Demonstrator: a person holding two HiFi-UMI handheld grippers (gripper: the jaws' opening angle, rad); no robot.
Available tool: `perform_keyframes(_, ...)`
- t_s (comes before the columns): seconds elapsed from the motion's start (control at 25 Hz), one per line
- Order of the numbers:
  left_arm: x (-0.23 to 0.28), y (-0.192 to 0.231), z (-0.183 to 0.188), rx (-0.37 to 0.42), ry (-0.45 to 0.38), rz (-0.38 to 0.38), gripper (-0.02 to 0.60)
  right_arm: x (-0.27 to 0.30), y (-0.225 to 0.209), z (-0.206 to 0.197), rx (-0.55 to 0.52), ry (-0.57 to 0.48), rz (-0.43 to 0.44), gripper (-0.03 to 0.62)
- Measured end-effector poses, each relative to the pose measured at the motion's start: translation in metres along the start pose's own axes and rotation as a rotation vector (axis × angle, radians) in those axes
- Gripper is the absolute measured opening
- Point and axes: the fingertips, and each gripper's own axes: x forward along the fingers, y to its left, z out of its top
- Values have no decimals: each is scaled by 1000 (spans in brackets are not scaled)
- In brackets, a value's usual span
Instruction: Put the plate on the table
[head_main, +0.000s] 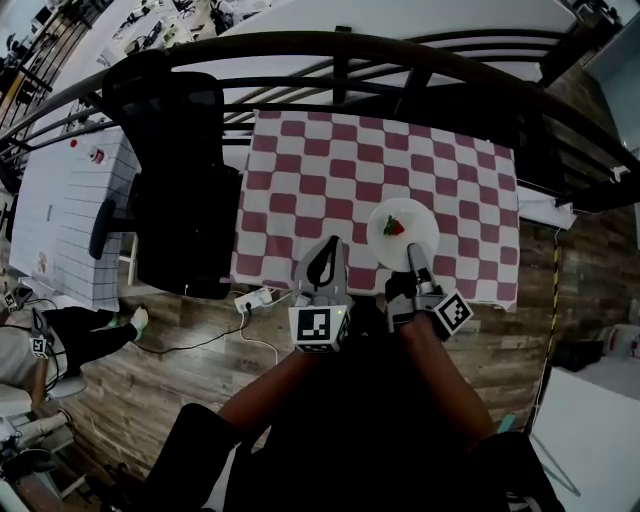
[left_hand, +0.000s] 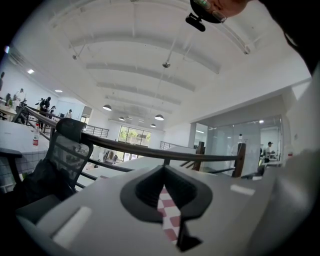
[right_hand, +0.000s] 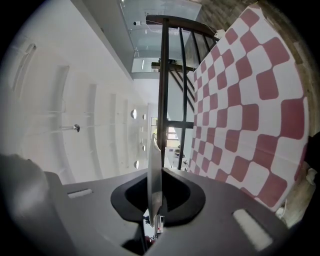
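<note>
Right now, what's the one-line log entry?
right gripper: jaws shut on plate | plate: over checkered table, near edge | left gripper: empty

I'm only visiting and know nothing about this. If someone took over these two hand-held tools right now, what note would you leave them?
Left tool: shut, nothing in it, at the near edge of the table.
Right tool: shut on the near rim of the plate.
Plate: white, held over the near right part of the checked cloth, with a small red and green bit of food on it. Whether it touches the cloth yet cannot be told.
Done: plate picked up and brought over the table.
Left: set it flat on the cloth, open the right tool, draw back.
</note>
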Motion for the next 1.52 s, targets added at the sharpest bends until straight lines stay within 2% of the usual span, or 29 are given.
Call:
perform_keyframes(0.2,36,-13,-10,-6,32,-8,9,24,-14,28,4,6,1,15)
perform_keyframes(0.36,64,-14,-12,33,31,9,9,45,-29,44,-10,31,-5,17)
perform_keyframes(0.56,93,-15,-22,31,57,31,9,81,-30,59,-46,85,54,17)
perform_keyframes(0.72,111,-10,-27,30,67,58,9,105,-42,64,-74,144,81,15)
perform_keyframes(1.04,135,11,-30,15,91,140,9,129,-94,67,-96,247,40,17)
perform_keyframes(1.28,142,5,-48,21,113,131,9,142,-122,63,-147,312,81,17)
perform_keyframes(1.52,143,4,-54,9,126,137,9,141,-154,60,-138,349,63,16)
